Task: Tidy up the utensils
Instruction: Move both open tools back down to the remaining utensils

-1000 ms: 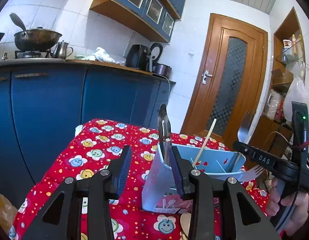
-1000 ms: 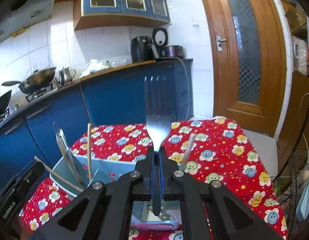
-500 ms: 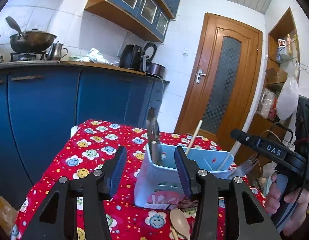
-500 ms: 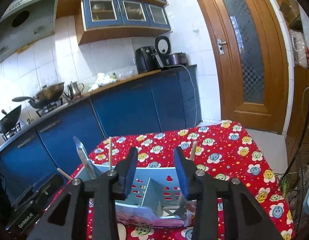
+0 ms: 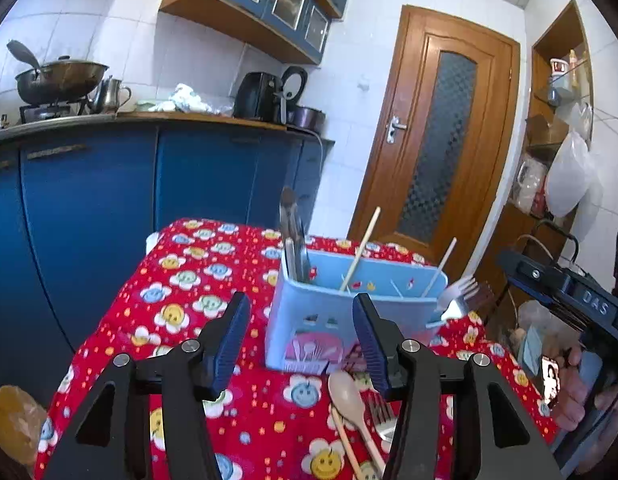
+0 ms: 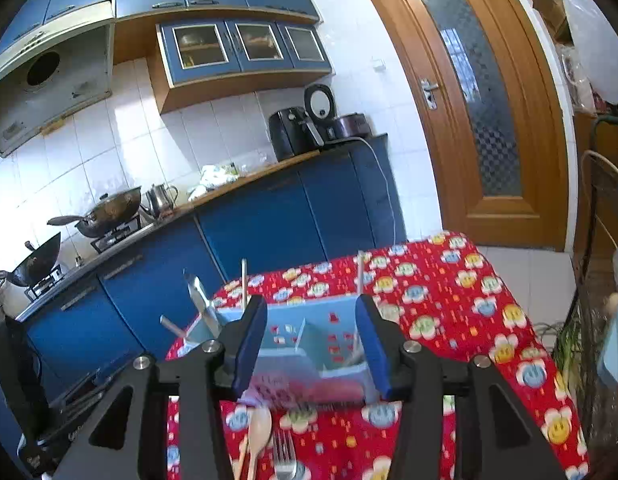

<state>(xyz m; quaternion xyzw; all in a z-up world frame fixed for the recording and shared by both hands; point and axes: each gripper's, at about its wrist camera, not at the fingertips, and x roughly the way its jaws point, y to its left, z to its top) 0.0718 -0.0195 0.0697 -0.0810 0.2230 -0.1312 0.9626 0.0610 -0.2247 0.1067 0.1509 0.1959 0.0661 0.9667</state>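
Utensils are partly sorted. Your caddy (image 5: 349, 312) stands upright on the tablecloth (image 5: 181, 300), and already holds a knife (image 5: 291, 236) at its left end, two chopsticks (image 5: 359, 250) leaning in the middle, and a fork (image 5: 457, 294) tilted out over its right end. Which compartment each sits in is hard to tell from here.

Left on the cloth, just in front of the caddy, are a wooden spoon (image 6: 259, 426) and a second fork (image 6: 284, 458), lying side by side. Something thin and wooden lies beside the spoon; it may be another chopstick, but you cannot be sure. By my reading you are past the halfway mark, with those loose pieces to go.

Your left gripper (image 5: 301, 342) has just been opening; its jaws stand about half apart with nothing between them, framing the near wall of the caddy without touching it. Your right gripper (image 6: 311, 348) has just been opening too, jaws also roughly half apart and empty, the caddy seen through the gap. Neither hand holds anything, so either is free for the spoon or fork.
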